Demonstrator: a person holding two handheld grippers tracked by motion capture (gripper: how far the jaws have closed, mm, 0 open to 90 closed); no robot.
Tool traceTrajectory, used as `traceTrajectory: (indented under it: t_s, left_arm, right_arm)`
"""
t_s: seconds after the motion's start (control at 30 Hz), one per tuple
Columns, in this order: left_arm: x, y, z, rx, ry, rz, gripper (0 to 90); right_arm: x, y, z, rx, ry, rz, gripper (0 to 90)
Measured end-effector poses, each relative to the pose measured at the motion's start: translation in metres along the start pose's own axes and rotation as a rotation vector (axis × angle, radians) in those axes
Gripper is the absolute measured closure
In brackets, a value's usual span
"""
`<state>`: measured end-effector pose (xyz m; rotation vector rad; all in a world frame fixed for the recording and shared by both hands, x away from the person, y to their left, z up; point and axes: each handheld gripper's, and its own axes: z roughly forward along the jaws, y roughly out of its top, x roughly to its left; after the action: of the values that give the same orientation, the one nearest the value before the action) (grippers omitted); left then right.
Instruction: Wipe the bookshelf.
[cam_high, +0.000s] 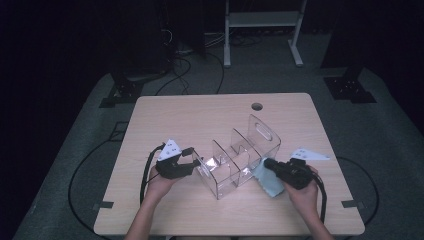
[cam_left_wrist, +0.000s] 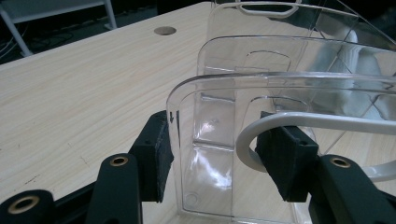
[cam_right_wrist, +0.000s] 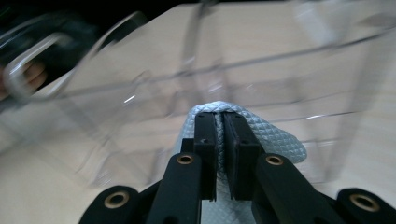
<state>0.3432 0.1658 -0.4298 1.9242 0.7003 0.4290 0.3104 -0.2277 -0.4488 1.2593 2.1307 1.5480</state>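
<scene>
Reaching in from the near edge of the surface (cam_high: 165, 115), the person's two hands each bear a gripper. On the left, the left gripper (cam_high: 195, 161) has its jaws clamped on the end wall of a clear plastic organizer (cam_high: 239, 160), one pad (cam_left_wrist: 156, 156) outside the wall and the other inside. On the right, the right gripper (cam_high: 268, 163) has its jaws pressed together on a fold of pale blue cloth (cam_high: 265, 181), held against the organizer's near side wall. Beyond the jaws, the organizer stands upright at mid-surface, its dividers running back toward a tall end panel with a handle slot. Farther back, a round cable hole (cam_high: 257, 106) sits near the far edge
</scene>
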Motion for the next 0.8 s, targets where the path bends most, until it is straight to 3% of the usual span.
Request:
traceTrajectory:
  t_s: [0.03,0.1,0.17,0.3,0.37,0.53,0.6,0.7,0.8]
  left_arm:
    - [0.0,0.0,0.0,-0.001,0.001,0.0,46.4]
    - [0.0,-0.001,0.0,-0.003,0.002,-0.006,46.4]
    - [0.0,-0.001,0.0,-0.005,0.002,-0.004,46.4]
    - [-0.001,-0.001,0.0,-0.005,0.0,0.002,46.4]
    - [-0.001,0.0,0.0,-0.005,-0.001,0.001,46.4]
    - [0.0,-0.001,0.0,-0.007,0.001,-0.01,46.5]
    - [0.0,-0.001,0.0,-0.004,0.002,-0.005,46.5]
    - [0.0,-0.001,0.0,-0.005,0.002,-0.002,46.5]
    - [0.0,0.0,0.0,-0.004,0.001,-0.001,46.5]
  right_arm:
    - [0.006,-0.002,0.003,0.02,0.018,-0.018,83.4]
    - [0.012,-0.003,0.006,0.036,0.007,-0.059,83.4]
    - [0.005,0.0,0.002,0.017,-0.004,-0.035,83.5]
    - [-0.021,0.008,-0.01,-0.047,-0.085,0.049,83.3]
    - [-0.025,0.007,-0.009,-0.048,-0.081,0.068,83.3]
    - [-0.008,0.003,0.001,0.01,-0.043,0.0,83.3]
    - [-0.013,0.007,-0.002,-0.006,-0.053,0.011,83.3]
    - [-0.023,0.012,-0.008,-0.028,-0.109,0.041,83.2]
    - [-0.026,0.011,-0.007,-0.029,-0.111,0.057,83.2]
